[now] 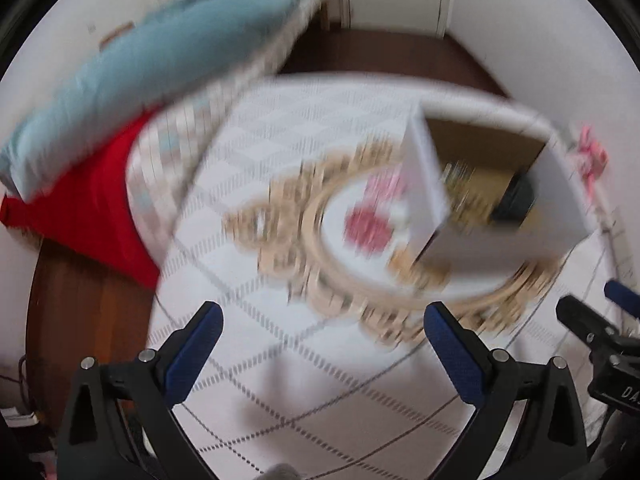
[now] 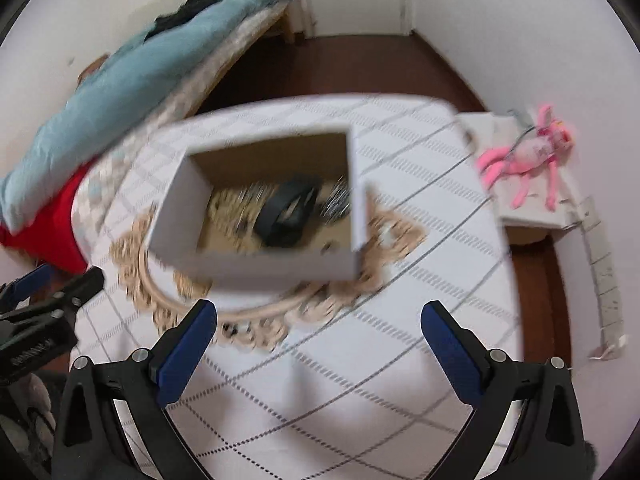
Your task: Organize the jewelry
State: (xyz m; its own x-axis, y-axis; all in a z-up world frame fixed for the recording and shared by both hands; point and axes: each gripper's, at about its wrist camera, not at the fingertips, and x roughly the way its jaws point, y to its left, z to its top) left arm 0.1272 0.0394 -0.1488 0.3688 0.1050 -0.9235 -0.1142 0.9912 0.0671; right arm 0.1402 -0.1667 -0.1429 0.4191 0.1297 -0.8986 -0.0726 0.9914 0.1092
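Two claws hung above a desk (image 2: 400,360) covered in a white, diamond-patterned cloth, both angled steeply down toward it. The left claw (image 1: 322,354) stood with its blue-padded jaws wide apart and nothing between them. The right claw (image 2: 318,350) was likewise spread as wide as it went, and empty. Each claw showed at the edge of the other's view, so the pair were side by side and near one another.

A white cardboard box (image 2: 260,268) with a brown inside sat on an ornate, gold-framed oval tray (image 1: 320,256), probably a mirror tray, in the middle of the desk. Its open top faced the claws, which left the contents reachable from above. Within lay the jewelry: a dark band (image 2: 286,212), perhaps a bangle or a strap, amid a tangle of pale and silvery pieces (image 2: 240,204) too blurred to tell apart. On the tray beside the box, the left view showed a reddish-pink patch (image 1: 366,226) that could not be identified.

Beyond the desk were a bed with a light blue blanket (image 2: 140,76) and a red cloth (image 1: 92,216); a pink plush toy (image 2: 528,156) lay on a small side table.

Judged from the open, empty jaws and the full box, sorting had hardly begun; lifting a piece out looked the likely next step.
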